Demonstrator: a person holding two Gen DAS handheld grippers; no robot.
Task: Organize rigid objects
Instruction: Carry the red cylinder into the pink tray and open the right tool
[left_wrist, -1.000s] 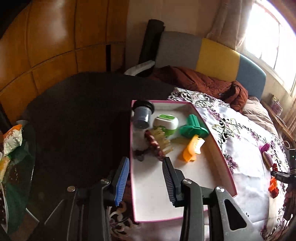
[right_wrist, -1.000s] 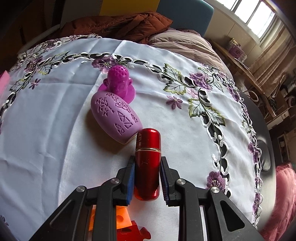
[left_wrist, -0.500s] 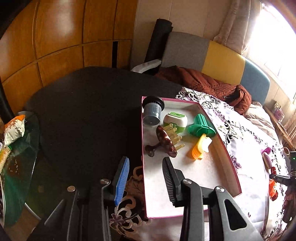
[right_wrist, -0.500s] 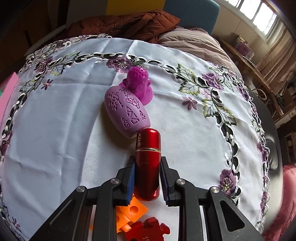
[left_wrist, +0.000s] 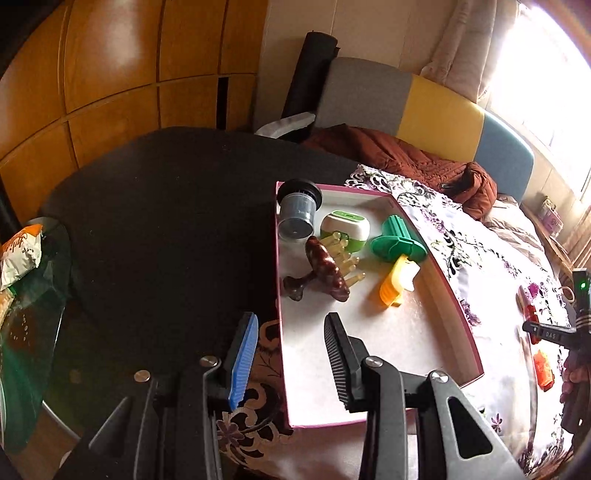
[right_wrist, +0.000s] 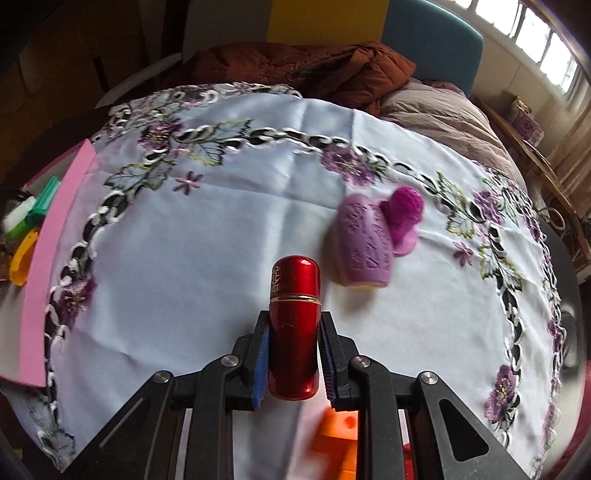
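left claw (left_wrist: 290, 354) jaws parted and empty, right claw (right_wrist: 293, 354) clamped on red tube (right_wrist: 294, 325)

Home; sofa (left_wrist: 436, 114), embroidered tablecloth (right_wrist: 221, 229)

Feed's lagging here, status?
Right gripper shut on red tube. Left gripper open over pink box. Path across cloth unobstructed.
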